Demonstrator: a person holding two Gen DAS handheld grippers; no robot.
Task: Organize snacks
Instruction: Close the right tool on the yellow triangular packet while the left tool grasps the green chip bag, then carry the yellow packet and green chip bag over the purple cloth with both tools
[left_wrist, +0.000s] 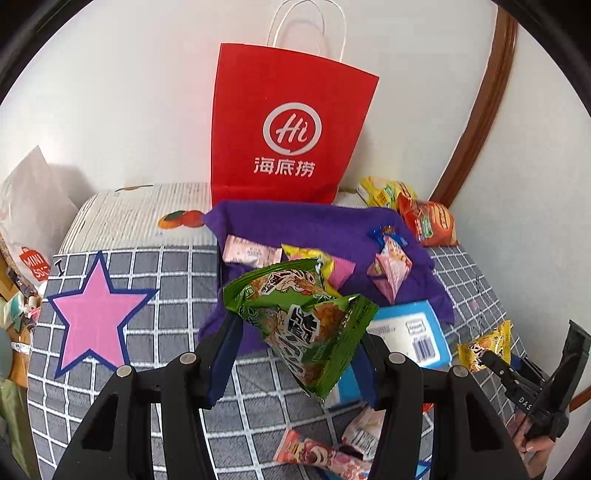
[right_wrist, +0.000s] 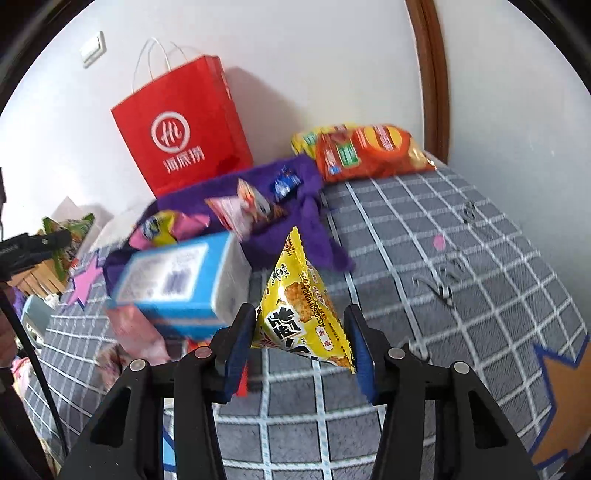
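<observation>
Caught mid-carry, both tongs loaded. Gripped a green packet (left_wrist: 295, 295) in the left tongs (left_wrist: 299, 332), partly closed, blue pads pressed against the puffed wrapper's two sides. Hung in the air above the near edge of the purple cloth (left_wrist: 332, 225), clear of the checked cover (left_wrist: 177, 266). Gripped a yellow packet (right_wrist: 299, 295) of the same pyramid shape in the right tongs (right_wrist: 301, 314), likewise closed only to the wrapper's width, point up, raised over bare checks to the right of the blue box (right_wrist: 173, 280).

Seen on the cloth: a pale pink sachet, a yellow-and-pink packet, a pink pyramid packet, a small blue sweet. Seen behind it, upright against the wall, a red bag (left_wrist: 291, 122); at the far right corner, two chip bags (right_wrist: 369, 151), yellow and orange. More pink wrappers loose near the box. Marked on the cover: a pink star (left_wrist: 96, 314) to the left, an orange star (right_wrist: 565, 398) to the right.

Judged as the transport step of sorting, pick-up done, set-down not yet. Could not tell the intended spot for either packet; possibly the star on each side, possibly the cloth or the bag. Called for next: a level carry to the chosen place, a lowering until the packet touched, then a slow widening of the jaws so the light, slippery wrapper would not tip or skid.
</observation>
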